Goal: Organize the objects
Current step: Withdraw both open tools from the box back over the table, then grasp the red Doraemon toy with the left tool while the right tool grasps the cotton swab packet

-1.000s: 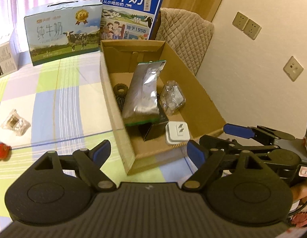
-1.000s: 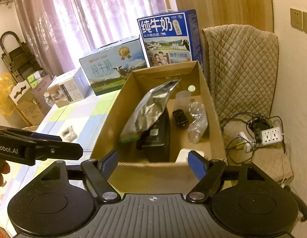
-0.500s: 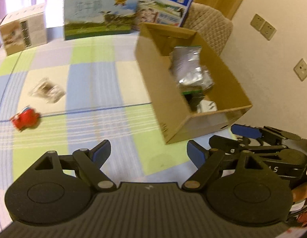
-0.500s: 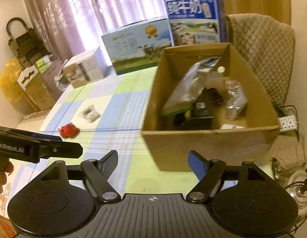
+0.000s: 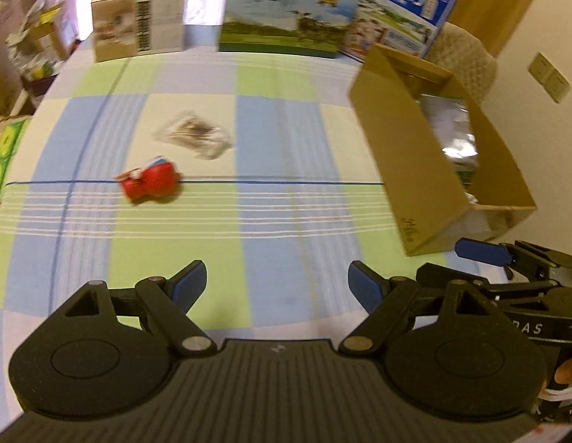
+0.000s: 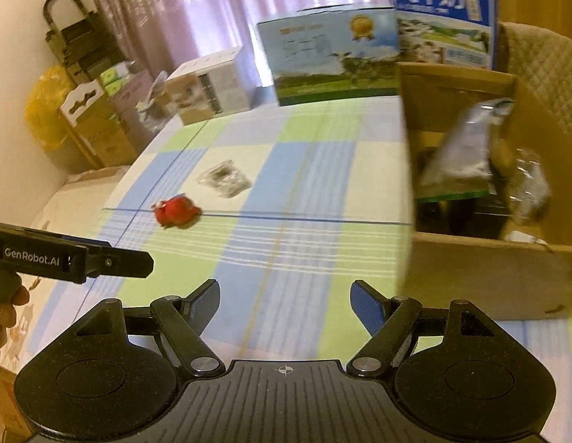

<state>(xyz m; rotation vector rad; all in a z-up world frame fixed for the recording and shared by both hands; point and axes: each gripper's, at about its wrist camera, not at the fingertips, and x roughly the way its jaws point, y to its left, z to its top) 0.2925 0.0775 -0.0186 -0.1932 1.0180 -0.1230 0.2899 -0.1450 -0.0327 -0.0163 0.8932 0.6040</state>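
— Two loose things lie on the checked tablecloth (image 5: 278, 155): a red toy (image 5: 149, 181) on the dark blue line and, just beyond it, a clear packet (image 5: 192, 136) with something brown inside. Both are blurred; I can't say what the packet holds.

— And the grippers?

— Left gripper (image 5: 276, 282) has its blue-tipped fingers spread wide over bare cloth, pinching nothing. Right gripper (image 6: 285, 297) is likewise spread and empty, near the front corner of the cardboard box (image 6: 481, 273).

— What's in the box?

— A silvery foil bag (image 6: 467, 155) leaning up, a crinkled clear bag (image 6: 531, 184) beside it, and dark shapes underneath too smeared to name. From the left wrist, the box's near wall hides most of it.

— Behind?

— Two milk cartons (image 5: 286, 22) and a small white box (image 5: 138, 18), their tops partly cut off by the frame.
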